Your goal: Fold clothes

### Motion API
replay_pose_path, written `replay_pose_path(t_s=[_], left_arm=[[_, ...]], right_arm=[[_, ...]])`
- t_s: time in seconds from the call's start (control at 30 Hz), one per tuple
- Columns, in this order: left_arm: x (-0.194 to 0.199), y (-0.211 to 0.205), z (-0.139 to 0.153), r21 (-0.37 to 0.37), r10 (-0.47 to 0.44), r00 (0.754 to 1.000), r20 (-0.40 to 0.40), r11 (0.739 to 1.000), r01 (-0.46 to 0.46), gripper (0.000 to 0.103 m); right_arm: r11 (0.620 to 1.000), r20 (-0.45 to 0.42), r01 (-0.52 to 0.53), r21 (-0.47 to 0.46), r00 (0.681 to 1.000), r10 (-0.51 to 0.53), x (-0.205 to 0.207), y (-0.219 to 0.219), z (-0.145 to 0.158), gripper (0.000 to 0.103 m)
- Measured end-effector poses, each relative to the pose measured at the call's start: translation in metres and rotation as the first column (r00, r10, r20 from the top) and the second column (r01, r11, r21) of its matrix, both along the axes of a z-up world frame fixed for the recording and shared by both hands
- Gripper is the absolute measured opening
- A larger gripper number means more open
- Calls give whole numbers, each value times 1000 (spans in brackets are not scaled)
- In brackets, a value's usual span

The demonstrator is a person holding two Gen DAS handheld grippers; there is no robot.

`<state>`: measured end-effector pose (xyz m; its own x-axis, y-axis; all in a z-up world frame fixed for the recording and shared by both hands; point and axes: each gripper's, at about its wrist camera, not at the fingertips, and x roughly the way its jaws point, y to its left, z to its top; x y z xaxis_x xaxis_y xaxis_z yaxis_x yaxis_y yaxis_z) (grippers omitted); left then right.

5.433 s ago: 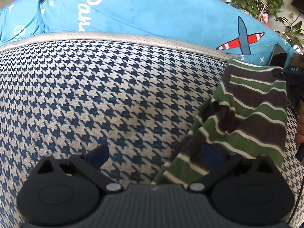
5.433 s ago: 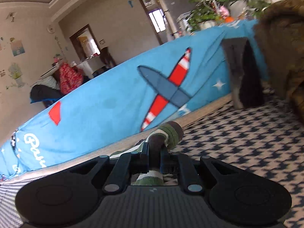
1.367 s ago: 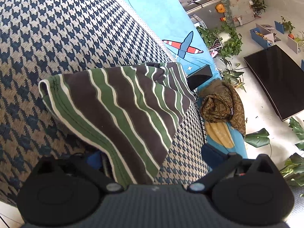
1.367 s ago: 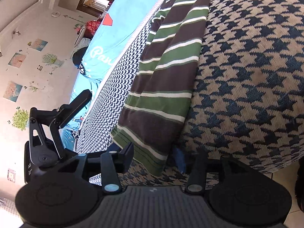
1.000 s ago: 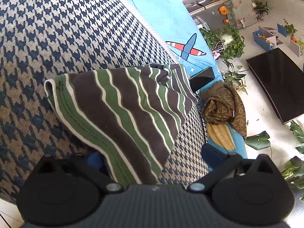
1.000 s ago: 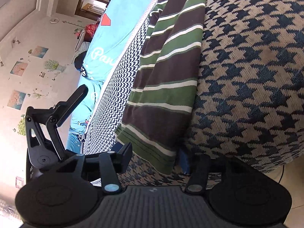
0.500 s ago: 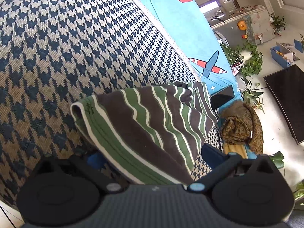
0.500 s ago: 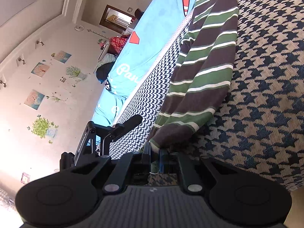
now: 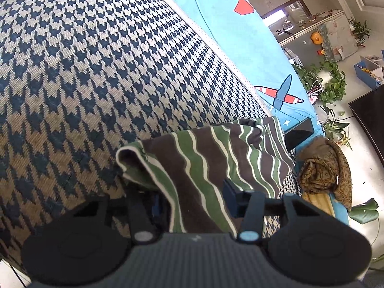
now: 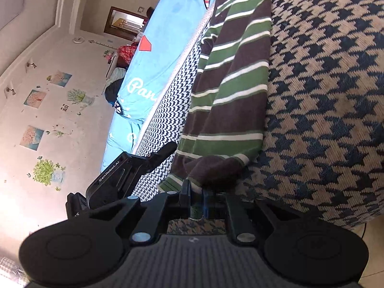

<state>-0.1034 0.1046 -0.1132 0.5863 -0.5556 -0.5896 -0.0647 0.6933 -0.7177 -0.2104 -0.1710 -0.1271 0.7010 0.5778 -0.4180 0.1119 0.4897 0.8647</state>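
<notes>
Lying along the front edge of the sofa [image 9: 96, 72], the striped shirt [image 9: 216, 158] runs lengthwise away from the left claw [image 9: 192, 199], whose jaws are closing with the near hem between them. From the right wrist, the right claw [image 10: 196, 204] stands narrow, easing open slightly, pinching the shirt's other near corner; the left claw shows just beside it.

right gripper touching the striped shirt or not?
Touching. The right wrist view shows the right gripper with its jaws nearly together, pinching the hem of the striped shirt between them.
</notes>
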Motion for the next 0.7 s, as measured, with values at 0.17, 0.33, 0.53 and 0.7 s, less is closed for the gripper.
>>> replay_pose_path(t_s=[0.17, 0.33, 0.53, 0.7], left_arm=[[-3, -6, 2, 50, -12, 1000, 24, 999, 11, 43], [-2, -9, 3, 125, 0, 1000, 19, 992, -3, 16], [-5, -16, 15, 257, 0, 997, 77, 966, -20, 5], [-6, -14, 30, 336, 3, 990, 138, 941, -50, 5]], right_arm=[[1000, -42, -13, -24, 999, 12, 4, 8, -7, 33], [997, -54, -3, -73, 999, -1, 6, 12, -10, 29], [991, -31, -30, -134, 999, 26, 8, 23, -4, 9], [989, 12, -59, -135, 998, 61, 10, 36, 3, 8]])
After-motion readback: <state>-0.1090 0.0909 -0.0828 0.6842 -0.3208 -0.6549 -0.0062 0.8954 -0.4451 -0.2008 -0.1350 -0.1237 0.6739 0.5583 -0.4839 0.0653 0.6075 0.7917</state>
